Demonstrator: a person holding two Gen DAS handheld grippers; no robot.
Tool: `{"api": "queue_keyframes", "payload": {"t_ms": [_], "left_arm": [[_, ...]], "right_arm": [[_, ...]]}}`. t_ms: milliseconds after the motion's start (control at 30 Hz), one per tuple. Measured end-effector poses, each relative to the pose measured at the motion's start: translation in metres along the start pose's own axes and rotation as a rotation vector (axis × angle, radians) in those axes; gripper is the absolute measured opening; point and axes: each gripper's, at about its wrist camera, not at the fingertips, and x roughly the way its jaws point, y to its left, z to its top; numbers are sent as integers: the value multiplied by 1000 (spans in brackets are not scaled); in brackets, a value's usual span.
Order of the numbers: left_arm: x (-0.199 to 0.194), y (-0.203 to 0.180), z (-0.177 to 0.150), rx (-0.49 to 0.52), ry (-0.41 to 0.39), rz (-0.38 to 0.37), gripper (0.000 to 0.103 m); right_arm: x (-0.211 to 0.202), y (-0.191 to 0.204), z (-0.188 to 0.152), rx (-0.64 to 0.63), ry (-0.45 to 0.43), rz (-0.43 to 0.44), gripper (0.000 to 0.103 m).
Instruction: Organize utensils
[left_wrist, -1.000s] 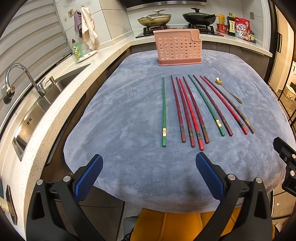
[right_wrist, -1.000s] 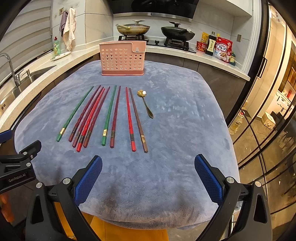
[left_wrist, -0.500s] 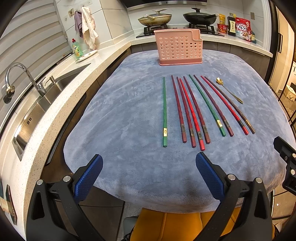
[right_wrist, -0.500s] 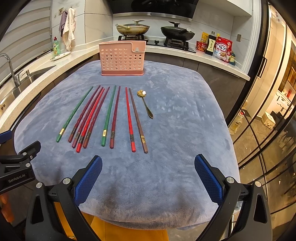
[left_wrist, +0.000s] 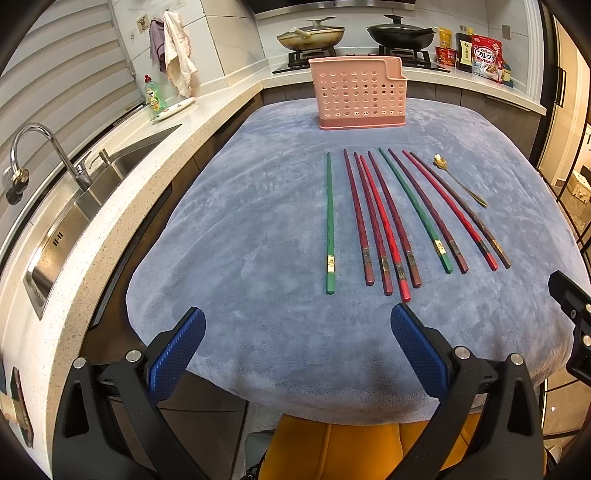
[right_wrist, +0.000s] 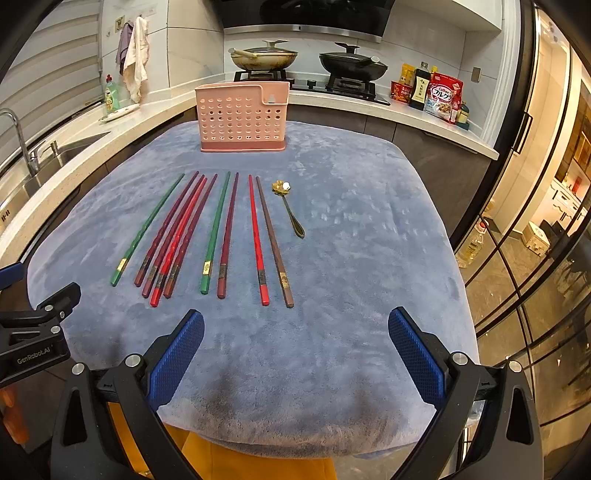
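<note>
Several chopsticks, green, red and dark red, lie side by side on the blue-grey cloth, tips pointing away; the leftmost is a green chopstick, the rightmost a brown chopstick. A small gold spoon lies right of them. A pink perforated utensil holder stands upright at the cloth's far end. My left gripper and right gripper are both open and empty, at the near edge, short of the chopstick ends.
A steel sink with tap lies left beyond the stone counter. A stove with two pans and food packets is behind the holder. Glass doors stand at the right.
Both views have shifted only slightly; the chopsticks, spoon and holder lie as before. Both grippers stay open.
</note>
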Motion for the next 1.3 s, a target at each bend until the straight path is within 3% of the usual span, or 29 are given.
{"api": "queue_keyframes", "payload": {"t_ms": [733,1233,1300], "left_arm": [[8,3,5,-27,29,-22,96],[64,14,17,-89,147,-82,95],[74,15,19,-89,165,-86,90]], "right_arm": [[1,-2,3,4,2,1,96],[33,-11,17,34,49,9,96],[40,-11,20,33,59,11,96]]}}
